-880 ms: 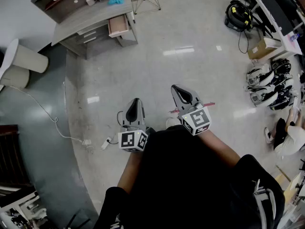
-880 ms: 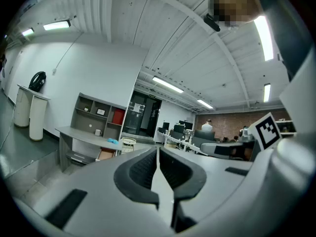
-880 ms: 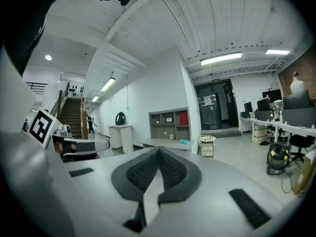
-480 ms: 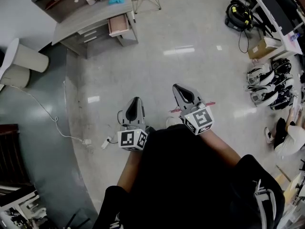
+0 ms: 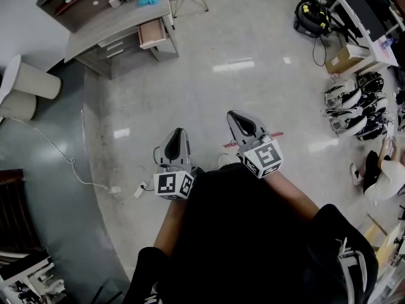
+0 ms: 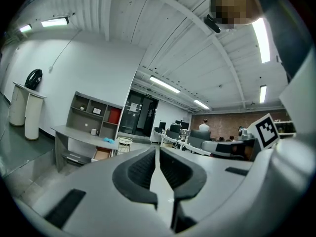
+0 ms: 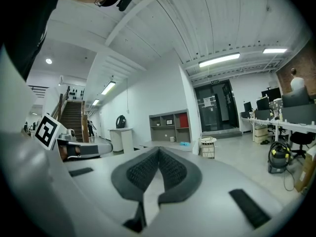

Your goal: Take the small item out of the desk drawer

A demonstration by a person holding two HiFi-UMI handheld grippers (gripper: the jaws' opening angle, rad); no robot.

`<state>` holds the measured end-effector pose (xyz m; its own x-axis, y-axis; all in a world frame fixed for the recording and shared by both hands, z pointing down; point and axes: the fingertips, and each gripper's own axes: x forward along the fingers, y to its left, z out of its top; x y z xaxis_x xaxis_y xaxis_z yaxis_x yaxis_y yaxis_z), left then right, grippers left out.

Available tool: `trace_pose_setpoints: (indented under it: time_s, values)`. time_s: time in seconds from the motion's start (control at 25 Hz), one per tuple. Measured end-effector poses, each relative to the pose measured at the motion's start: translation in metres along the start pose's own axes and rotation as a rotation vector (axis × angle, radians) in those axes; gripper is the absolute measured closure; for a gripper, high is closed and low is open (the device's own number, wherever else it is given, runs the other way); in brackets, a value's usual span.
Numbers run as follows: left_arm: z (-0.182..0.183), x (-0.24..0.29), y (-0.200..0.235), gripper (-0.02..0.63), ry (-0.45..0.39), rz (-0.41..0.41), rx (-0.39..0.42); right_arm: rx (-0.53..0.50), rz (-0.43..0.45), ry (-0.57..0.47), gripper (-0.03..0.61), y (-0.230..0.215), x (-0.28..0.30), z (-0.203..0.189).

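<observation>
Floor [image 5: 209,81]: pale, glossy; white power strip [image 5: 140,190] just left of the left hand-held gripper [image 5: 178,133]; red tape strip [image 5: 276,135] just right of the right hand-held gripper [image 5: 231,115].
Worktop [image 5: 107,27]: grey, well ahead-left of both; carries white mug [image 5: 114,1] and blue item [image 5: 152,1].

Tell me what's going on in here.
A person stands on the open floor with a gripper in each hand. The left gripper and right gripper are both shut and empty, held out roughly level toward the desk across the room. One drawer of it is already pulled open, but neither gripper is near it and no item is in hand yet.
</observation>
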<state>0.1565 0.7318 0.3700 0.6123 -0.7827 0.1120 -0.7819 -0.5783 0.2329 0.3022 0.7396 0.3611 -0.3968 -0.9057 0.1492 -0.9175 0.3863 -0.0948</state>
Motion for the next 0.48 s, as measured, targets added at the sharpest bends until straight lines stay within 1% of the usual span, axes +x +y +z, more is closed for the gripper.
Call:
trace_pose_setpoints:
  time_s: [0.16,0.32,0.4,0.44,0.48]
  values:
    - [-0.005,0.000,-0.004,0.592,0.009,-0.014,-0.006,-0.001,-0.003,0.019,0.578,-0.003,-0.007,-0.006]
    - [-0.010,-0.001,-0.003,0.591,0.020,-0.034,-0.021,0.002,0.013,0.037,0.577,-0.004,-0.008,-0.014]
    - [-0.011,-0.001,-0.002,0.584,0.026,-0.037,-0.021,0.002,0.010,0.049,0.566,-0.006,-0.007,-0.017]
    - [-0.013,0.000,0.000,0.530,0.032,-0.033,-0.023,0.003,0.004,0.055,0.537,-0.008,-0.007,-0.018]
    - [-0.014,0.000,0.002,0.457,0.039,-0.024,-0.026,0.006,-0.005,0.061,0.492,-0.010,-0.006,-0.020]
